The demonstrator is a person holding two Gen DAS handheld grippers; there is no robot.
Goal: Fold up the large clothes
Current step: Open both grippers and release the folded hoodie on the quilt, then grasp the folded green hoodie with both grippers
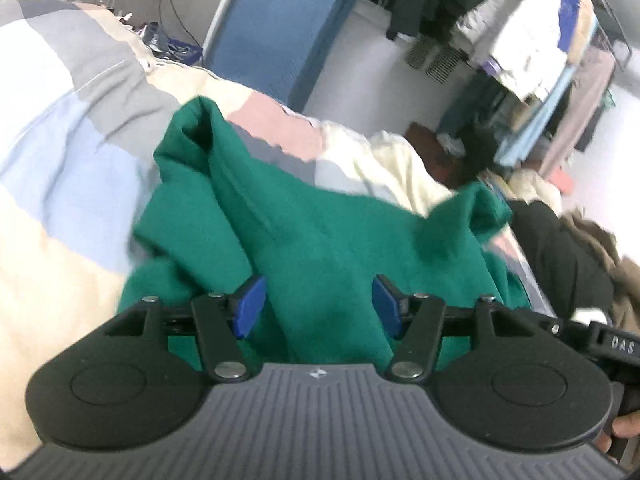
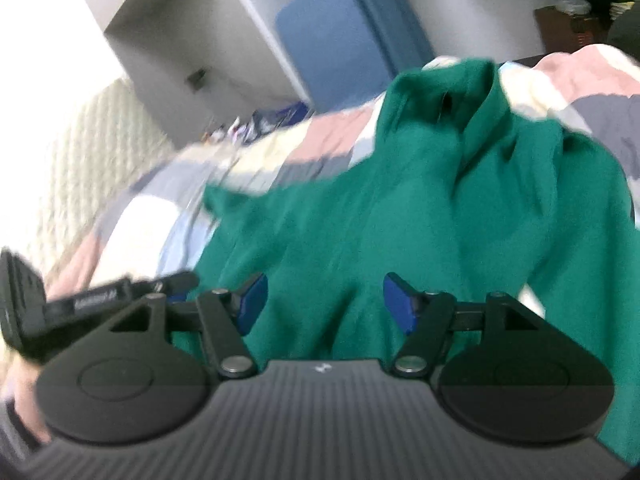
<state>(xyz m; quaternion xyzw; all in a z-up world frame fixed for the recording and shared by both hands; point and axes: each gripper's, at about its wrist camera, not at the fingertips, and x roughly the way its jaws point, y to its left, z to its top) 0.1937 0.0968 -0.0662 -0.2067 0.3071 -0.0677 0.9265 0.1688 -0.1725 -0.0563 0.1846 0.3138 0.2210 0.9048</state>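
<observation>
A green garment lies bunched on a patchwork quilt. My left gripper is open, its blue pads wide apart just over the near part of the garment, nothing held. In the right wrist view the same green garment lies rumpled with a raised fold at the far end. My right gripper is open over its near edge, blue pads apart, empty. The other gripper shows at the left edge of the right wrist view and at the right edge of the left wrist view.
A blue padded board leans against the wall behind the bed. A rack of hanging clothes stands at the right. A dark jacket with a fur trim lies at the bed's right side. The quilt spreads to the left.
</observation>
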